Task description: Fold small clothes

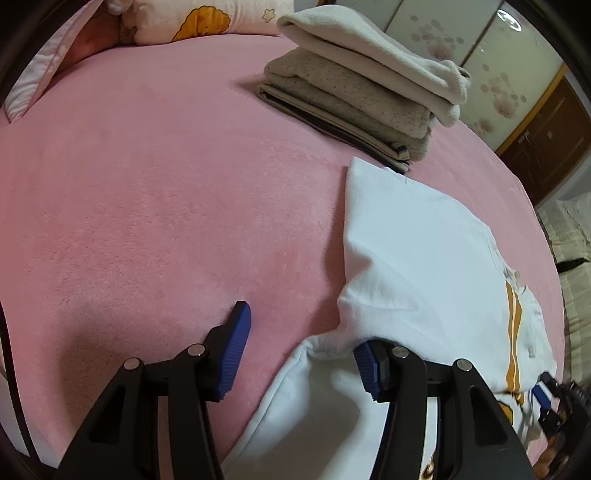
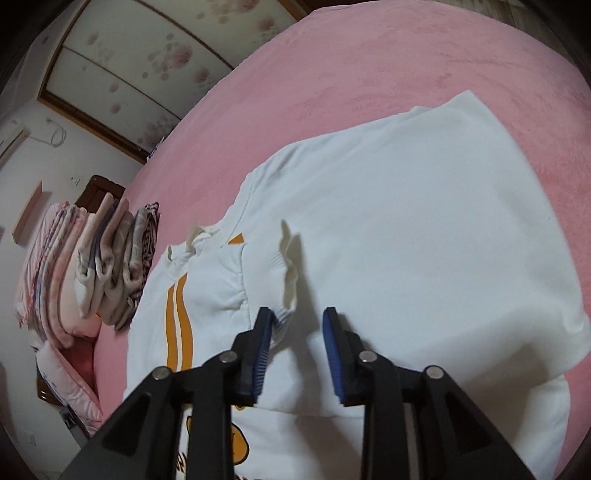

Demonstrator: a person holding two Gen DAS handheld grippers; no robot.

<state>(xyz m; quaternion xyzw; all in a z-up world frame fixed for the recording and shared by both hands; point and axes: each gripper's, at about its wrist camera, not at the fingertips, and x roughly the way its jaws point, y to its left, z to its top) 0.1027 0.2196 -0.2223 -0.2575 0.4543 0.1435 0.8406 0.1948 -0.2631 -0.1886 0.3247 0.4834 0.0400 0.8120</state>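
Observation:
A white sweatshirt [image 1: 424,251] with orange stripes [image 1: 511,332] lies partly folded on the pink bed [image 1: 147,184]. My left gripper [image 1: 301,328] hovers at its left edge with jaws wide apart. A fold of the white cloth drapes over the right pad [image 1: 365,365], while the left pad [image 1: 236,347] is over bare bedding. In the right wrist view the sweatshirt [image 2: 424,221] fills the middle. A sleeve lies folded across it, and the ribbed cuff [image 2: 290,266] stands up. My right gripper [image 2: 297,314] is open just below the cuff, whose end touches the left pad [image 2: 264,343].
A stack of folded grey and cream clothes [image 1: 354,92] sits at the far side of the bed. A cartoon-print pillow [image 1: 192,18] lies at the head. Folded pink bedding [image 2: 92,266] is piled past the sweatshirt's collar. Wardrobe doors [image 2: 147,55] stand beyond the bed.

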